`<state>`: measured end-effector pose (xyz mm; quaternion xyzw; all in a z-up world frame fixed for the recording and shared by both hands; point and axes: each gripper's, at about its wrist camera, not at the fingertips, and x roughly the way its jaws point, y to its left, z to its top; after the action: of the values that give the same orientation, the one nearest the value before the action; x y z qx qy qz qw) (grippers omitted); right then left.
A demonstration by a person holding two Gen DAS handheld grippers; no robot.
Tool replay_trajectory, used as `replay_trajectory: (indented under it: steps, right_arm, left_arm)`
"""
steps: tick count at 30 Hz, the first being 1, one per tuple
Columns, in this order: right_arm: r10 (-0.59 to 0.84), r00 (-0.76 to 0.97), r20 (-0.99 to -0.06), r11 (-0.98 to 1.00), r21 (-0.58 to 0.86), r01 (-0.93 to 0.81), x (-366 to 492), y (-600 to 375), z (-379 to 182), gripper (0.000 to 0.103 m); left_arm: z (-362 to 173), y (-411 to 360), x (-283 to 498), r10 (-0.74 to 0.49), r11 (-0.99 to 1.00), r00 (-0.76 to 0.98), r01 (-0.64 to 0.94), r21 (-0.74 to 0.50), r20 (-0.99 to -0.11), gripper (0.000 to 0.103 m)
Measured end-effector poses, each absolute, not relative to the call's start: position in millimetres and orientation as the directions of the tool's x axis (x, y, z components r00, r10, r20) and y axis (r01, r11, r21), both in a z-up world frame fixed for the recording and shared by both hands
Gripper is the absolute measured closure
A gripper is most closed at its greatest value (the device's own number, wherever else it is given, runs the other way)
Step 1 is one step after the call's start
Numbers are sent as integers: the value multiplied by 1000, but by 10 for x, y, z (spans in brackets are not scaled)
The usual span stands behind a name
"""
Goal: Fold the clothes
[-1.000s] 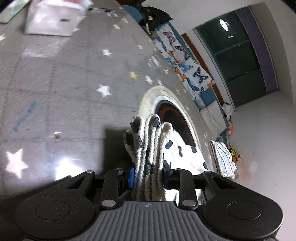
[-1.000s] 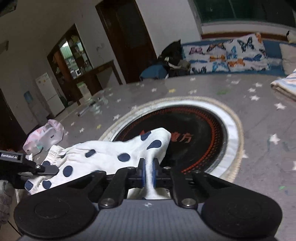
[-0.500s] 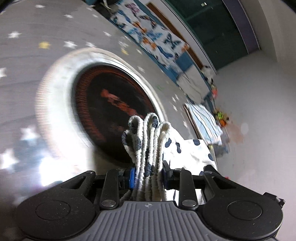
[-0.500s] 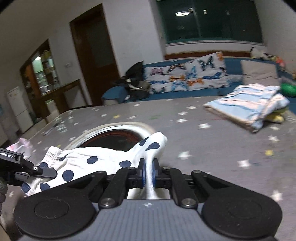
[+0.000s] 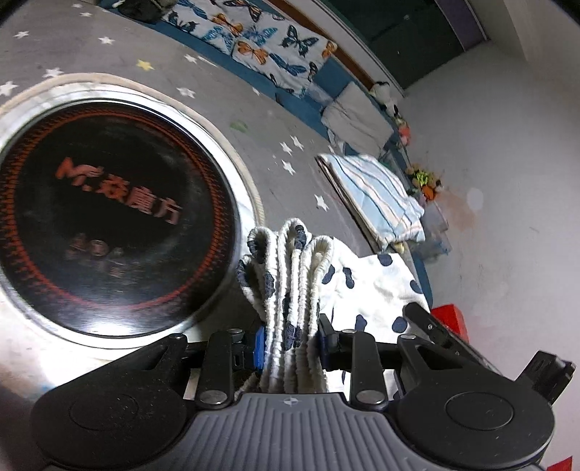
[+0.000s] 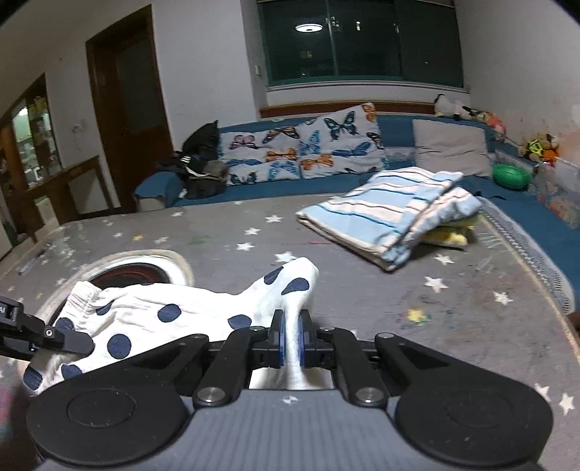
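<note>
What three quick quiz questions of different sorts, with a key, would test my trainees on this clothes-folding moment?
1. True or false: the left gripper clamps a bunched ribbed edge of the polka-dot garment.
2. What lies beyond the right gripper on the star-print surface: A) a folded striped cloth, B) a shoe, C) a book?
3. Fill in: the dots on the garment are dark ____.

Key: 1 true; 2 A; 3 blue.

Dim indoor night light from a ceiling lamp (image 6: 309, 27) reflected in the window, slight blur, strong fisheye bending at edges.
</note>
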<state>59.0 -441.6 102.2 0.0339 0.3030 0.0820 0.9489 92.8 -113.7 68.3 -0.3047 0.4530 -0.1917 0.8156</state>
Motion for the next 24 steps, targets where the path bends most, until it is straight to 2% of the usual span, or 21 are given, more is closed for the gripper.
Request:
replay_trajectory:
  steps: [8,11,15,18,21,24]
  right_arm:
    - [124,792,-597,992,80,-95,651,-4598,898,91]
    - [112,794,-598,994,69,-88,655,-4643,869,85]
    - [93,797,-597,996,50,-79,646,-4657,848,61]
    - [103,796,-596,995,55,-87,640,-4641,838,59]
    - [124,794,-596,992,65,-105,650,-4595,832,49]
    - [160,783,-601,987,91,-131,703,-4520,829,47]
  left_arm:
    - [585,-1329,994,-553,786,495,44,-616,-670,72]
    - [580,-1337,988,-540,798,500,50,-600,-677,64]
    - [597,-1342,953,-529,812,509,72,-579,-679,57]
    - [608,-1314,916,-521,817,521,74,-572,-676,52]
    - [632,-1280,888,-507,825,537,77,-559,-674,49]
    - [674,-1245,874,-485,839,561,83,-538,-671,45]
